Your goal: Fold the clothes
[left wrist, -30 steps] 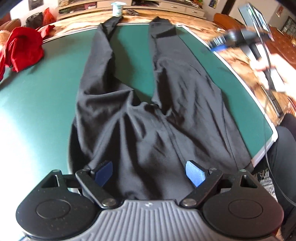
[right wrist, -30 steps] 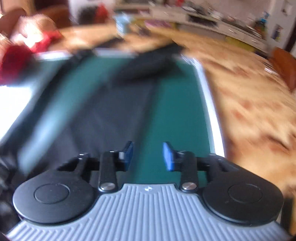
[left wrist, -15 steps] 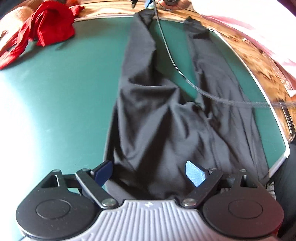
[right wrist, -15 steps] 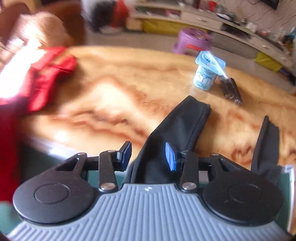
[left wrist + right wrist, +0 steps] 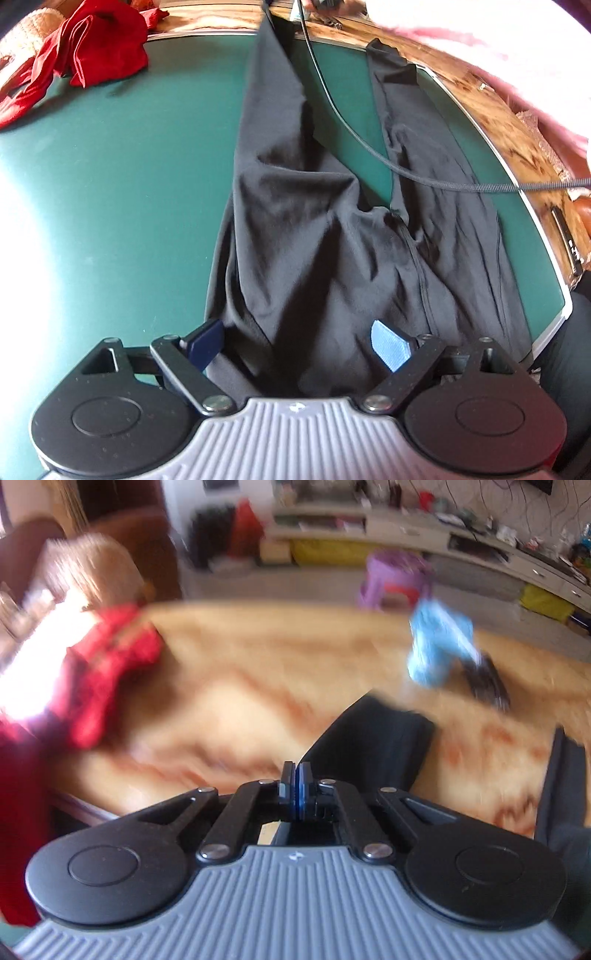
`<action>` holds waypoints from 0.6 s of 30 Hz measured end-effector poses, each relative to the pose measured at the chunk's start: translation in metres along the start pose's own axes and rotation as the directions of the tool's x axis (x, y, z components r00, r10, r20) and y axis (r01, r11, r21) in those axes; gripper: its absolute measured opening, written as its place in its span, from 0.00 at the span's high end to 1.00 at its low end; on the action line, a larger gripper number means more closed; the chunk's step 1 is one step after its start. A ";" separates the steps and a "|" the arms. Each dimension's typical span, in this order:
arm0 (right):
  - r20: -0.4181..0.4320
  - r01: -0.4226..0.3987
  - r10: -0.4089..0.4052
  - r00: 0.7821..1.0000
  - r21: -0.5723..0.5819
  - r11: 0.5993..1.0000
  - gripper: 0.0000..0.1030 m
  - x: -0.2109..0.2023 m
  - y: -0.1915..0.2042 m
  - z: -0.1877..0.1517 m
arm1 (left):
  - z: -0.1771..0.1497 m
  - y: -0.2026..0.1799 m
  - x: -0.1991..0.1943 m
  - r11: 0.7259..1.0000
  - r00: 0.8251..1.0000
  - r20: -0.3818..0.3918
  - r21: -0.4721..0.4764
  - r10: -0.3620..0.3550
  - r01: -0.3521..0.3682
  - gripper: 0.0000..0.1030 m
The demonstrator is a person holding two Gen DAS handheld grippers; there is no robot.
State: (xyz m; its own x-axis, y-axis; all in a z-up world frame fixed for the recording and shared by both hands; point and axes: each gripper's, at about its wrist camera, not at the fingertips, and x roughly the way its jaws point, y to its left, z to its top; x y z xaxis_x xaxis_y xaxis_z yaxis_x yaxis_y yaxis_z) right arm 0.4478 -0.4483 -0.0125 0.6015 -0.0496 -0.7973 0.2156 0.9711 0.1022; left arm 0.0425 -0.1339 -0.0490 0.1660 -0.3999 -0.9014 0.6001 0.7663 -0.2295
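Black trousers [image 5: 332, 236] spread flat on green mat [image 5: 129, 184], legs reaching onto wooden table [image 5: 258, 686]. Left gripper [image 5: 295, 343] wide over waistband. Right gripper [image 5: 295, 786] pressed together beside leg cuff; grip on fabric unclear.

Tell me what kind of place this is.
Probably a home living room: a wooden table under a green mat, a low media shelf with clutter, and a purple plastic stool.
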 end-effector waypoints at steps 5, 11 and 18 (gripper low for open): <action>0.087 -0.082 0.076 0.993 0.071 0.994 0.97 -0.027 -0.011 0.030 | 0.004 -0.001 0.003 1.000 1.000 0.008 -0.010 -0.015 0.015 0.11; 0.086 -0.035 0.019 0.996 0.181 0.983 0.86 -0.012 -0.048 0.028 | 0.004 -0.003 0.004 1.000 1.000 0.001 -0.004 -0.020 0.020 0.11; 0.029 -0.145 0.146 0.989 -0.030 0.989 0.61 0.005 -0.015 -0.009 | 0.005 -0.010 0.008 1.000 1.000 0.009 0.017 0.000 0.000 0.10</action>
State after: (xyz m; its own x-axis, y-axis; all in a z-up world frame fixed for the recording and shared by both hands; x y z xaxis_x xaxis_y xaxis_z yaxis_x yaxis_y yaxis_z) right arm 0.4409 -0.4612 -0.0238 0.6487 0.0856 -0.7562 0.1030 0.9746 0.1987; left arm 0.0423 -0.1475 -0.0523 0.1728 -0.4048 -0.8979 0.6135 0.7574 -0.2234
